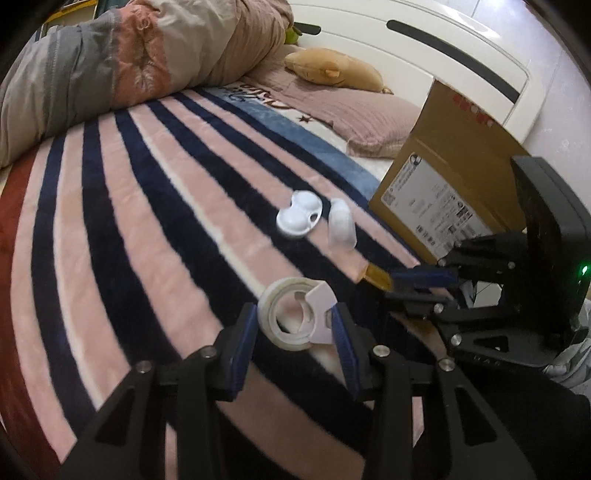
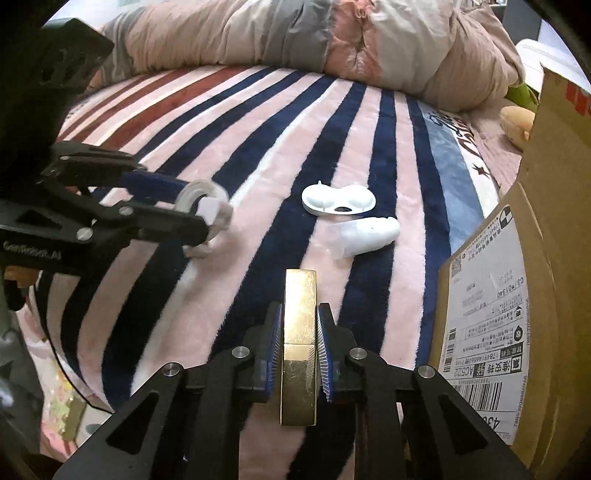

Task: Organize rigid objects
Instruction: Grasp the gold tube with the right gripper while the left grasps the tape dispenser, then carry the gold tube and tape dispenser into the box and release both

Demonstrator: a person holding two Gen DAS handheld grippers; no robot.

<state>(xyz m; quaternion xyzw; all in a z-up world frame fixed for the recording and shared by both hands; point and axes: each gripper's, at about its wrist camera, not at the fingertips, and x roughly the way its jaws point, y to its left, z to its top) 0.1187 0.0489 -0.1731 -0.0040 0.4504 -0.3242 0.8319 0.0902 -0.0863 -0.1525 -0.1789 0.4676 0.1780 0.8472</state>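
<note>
My left gripper (image 1: pixel 295 325) has its blue pads pressed against a clear tape roll (image 1: pixel 286 317), pinching it from both sides; the roll sits in a white plastic dispenser piece (image 1: pixel 321 314) that pokes out toward the right pad. From the right wrist view I see the same left gripper (image 2: pixel 207 218) coming in from the left, with the tape roll (image 2: pixel 199 197) at its tip, just above or on the blanket; I cannot tell which.

My right gripper (image 2: pixel 299 350) is clamped on a gold rectangular bar (image 2: pixel 299 332), which stands between the ribbed blue pads and runs forward past the fingertips and back toward the camera. In the left wrist view the right gripper (image 1: pixel 421 284) appears to my right, the gold bar (image 1: pixel 376 277) sticking out of it toward the left.

Ahead of both tools, lying on the striped blanket (image 1: pixel 147 206), are two white plastic pieces: a flat two-lobed one with a hole (image 1: pixel 299 218) and, just beside it on the right, a rounded one with a translucent end (image 1: pixel 341 230). From the right gripper they lie forward and a little right: the lobed piece (image 2: pixel 338 199) farther, the rounded piece (image 2: pixel 365 232) nearer.

To the right of the right gripper stands a cardboard box (image 2: pixel 535 258) with a shipping label, near the rounded piece. Beyond everything a bunched quilt (image 2: pixel 295 33) lies across the far side of the bed, and a tan plush toy (image 1: pixel 332 68) rests by the pillow (image 1: pixel 369 114).
</note>
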